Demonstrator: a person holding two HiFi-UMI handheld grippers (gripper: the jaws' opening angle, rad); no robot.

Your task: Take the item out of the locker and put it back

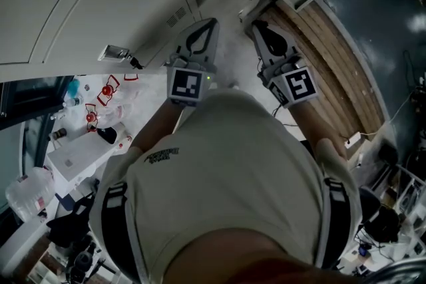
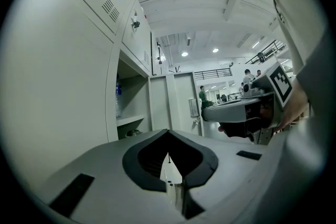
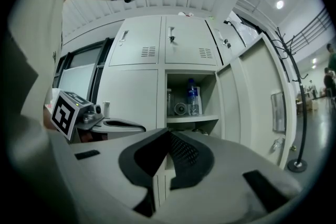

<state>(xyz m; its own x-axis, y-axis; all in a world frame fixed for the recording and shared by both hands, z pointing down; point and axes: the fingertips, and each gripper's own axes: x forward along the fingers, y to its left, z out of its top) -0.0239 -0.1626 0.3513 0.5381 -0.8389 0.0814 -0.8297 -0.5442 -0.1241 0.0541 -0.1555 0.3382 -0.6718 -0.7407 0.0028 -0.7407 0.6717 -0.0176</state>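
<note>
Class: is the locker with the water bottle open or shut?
Open. Its door stands swung aside, and the bottle shows on the shelf inside.

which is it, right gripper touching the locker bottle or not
Apart: the right gripper view shows right gripper shut, empty, bottle on its shelf beyond.

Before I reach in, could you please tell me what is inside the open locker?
In the open locker, a blue-labelled water bottle, a clear container and a small round item stand on the shelf. Below it, the right gripper covers most of the space.
</note>
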